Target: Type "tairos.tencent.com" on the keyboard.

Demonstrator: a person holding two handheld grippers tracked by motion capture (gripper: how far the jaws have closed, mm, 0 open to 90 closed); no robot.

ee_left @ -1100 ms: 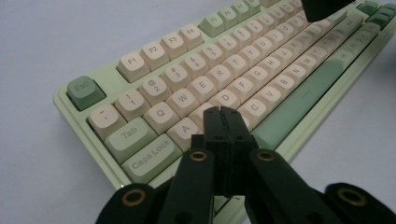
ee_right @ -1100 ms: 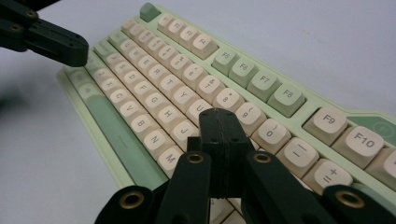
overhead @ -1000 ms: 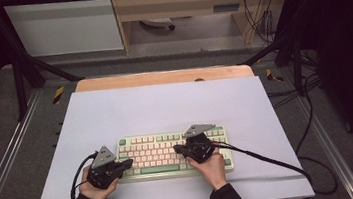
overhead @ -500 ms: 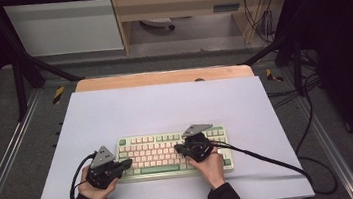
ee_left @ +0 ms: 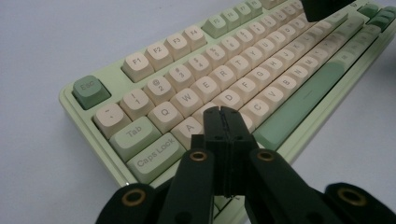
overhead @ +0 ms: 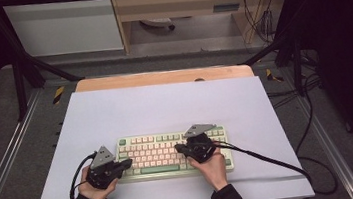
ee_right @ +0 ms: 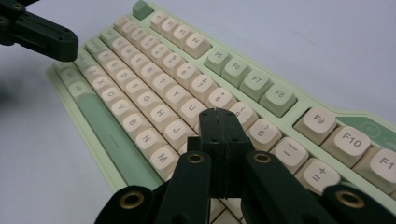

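A pale green keyboard (overhead: 156,155) with cream and green keys lies on a light mat near the front edge. My left gripper (overhead: 127,163) is at the keyboard's left end, jaws shut and empty. In the left gripper view its tips (ee_left: 223,113) hover just over the A and S keys (ee_left: 191,125). My right gripper (overhead: 179,148) is over the keyboard's right half, also shut and empty. In the right gripper view its tips (ee_right: 217,115) sit above the keys around K, by the 9 key (ee_right: 243,112). Whether either tip touches a key I cannot tell.
The light mat (overhead: 165,106) covers a wooden table (overhead: 162,77), with open room behind the keyboard. A black cable (overhead: 272,161) trails right from the right gripper, and another loops at the left (overhead: 75,179). Metal frame rails (overhead: 1,165) run along both sides.
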